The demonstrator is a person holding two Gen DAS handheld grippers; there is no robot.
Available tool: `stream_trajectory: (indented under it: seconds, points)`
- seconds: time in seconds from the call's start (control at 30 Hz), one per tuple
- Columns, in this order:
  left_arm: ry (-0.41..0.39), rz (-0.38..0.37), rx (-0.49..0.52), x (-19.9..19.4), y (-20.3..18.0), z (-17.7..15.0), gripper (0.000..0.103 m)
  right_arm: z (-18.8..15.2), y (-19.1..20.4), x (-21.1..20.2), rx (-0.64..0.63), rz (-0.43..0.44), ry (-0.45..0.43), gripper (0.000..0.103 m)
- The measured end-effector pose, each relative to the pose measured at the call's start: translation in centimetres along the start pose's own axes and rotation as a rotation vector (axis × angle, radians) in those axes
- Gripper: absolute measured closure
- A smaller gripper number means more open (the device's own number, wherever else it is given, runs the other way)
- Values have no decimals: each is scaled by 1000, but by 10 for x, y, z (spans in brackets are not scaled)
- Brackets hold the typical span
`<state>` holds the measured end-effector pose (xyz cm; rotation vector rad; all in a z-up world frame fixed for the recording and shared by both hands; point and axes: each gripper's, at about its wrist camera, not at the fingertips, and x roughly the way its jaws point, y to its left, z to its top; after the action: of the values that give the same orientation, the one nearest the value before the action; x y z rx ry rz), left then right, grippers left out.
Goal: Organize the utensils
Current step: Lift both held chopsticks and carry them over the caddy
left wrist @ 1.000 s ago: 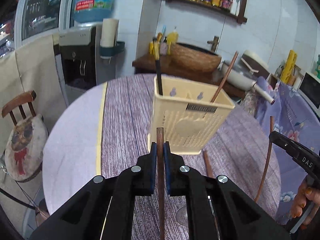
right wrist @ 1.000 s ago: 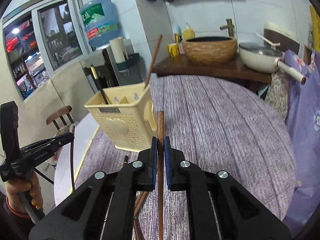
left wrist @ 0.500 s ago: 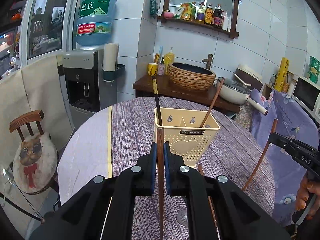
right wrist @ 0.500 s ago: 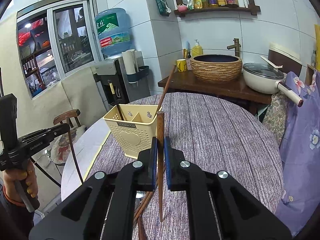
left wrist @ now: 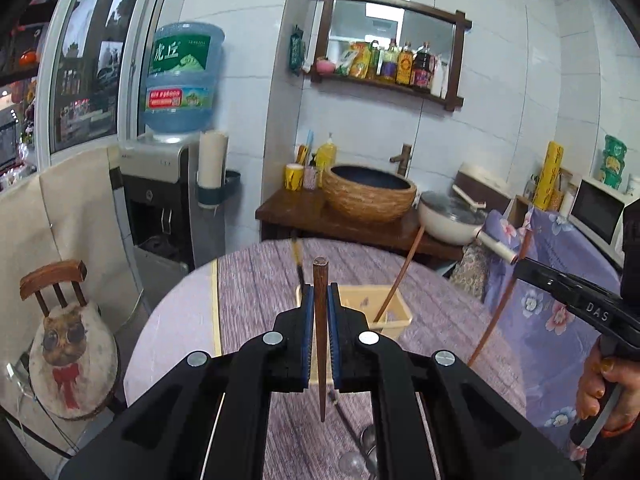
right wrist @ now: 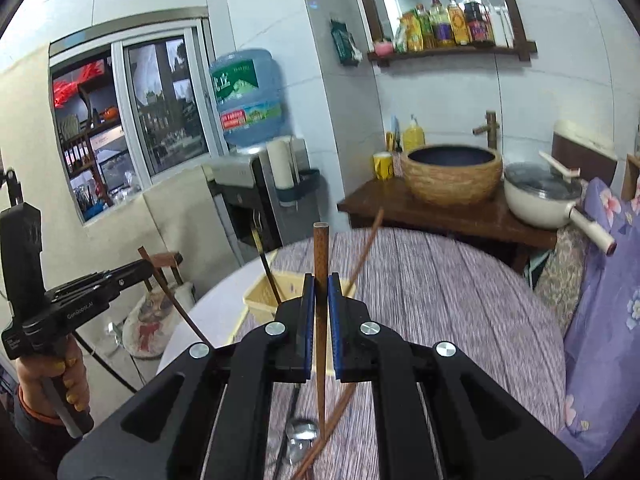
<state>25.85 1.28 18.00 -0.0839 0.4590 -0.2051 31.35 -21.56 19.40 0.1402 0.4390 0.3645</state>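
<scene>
Two sets of blue-padded fingers are each clamping a single brown wooden chopstick above a round counter [left wrist: 460, 320] draped in a striped purple cloth. The left gripper [left wrist: 320, 308] is pinching the left chopstick [left wrist: 320, 344] with its fingers drawn narrow onto the shaft; the right gripper [right wrist: 321, 300] is doing the same with the right chopstick [right wrist: 320, 320].

Each stick is being gripped high on the shaft, probably so the long lower part can be steered into a slot. In both wrist views the long axis is running close to upright, blunt end above the pads and tapered tip hanging below, clear of the counter.

Just beyond the fingers, a cream plastic utensil caddy [left wrist: 394, 312] is standing on the counter, its divided top open toward both sticks. It is already holding a brown chopstick [left wrist: 400, 276] leaning to the right and a black chopstick [left wrist: 298, 264] near its left corner. More utensils are lying on the cloth below: a loose brown chopstick [right wrist: 332, 428] and some metal spoons [right wrist: 302, 432].

The sticks appear poised for a tip-first drop into the caddy.
</scene>
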Motion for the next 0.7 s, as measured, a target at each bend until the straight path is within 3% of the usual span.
stream_trajectory:
  seconds: [0.23, 0.37, 0.53, 0.7]
  points:
    - [-94, -4, -45, -11, -6, 78, 95, 73, 20, 3, 13, -39, -163, 95]
    - [-147, 27, -61, -1, -10, 104, 95, 90, 25, 21, 14, -67, -197, 95]
    - [-134, 66, -62, 36, -11, 94, 95, 70, 18, 61, 19, -115, -165, 95]
    - [-42, 72, -67, 80, -9, 49, 95, 35, 3, 103, 63, -111, -77, 95]
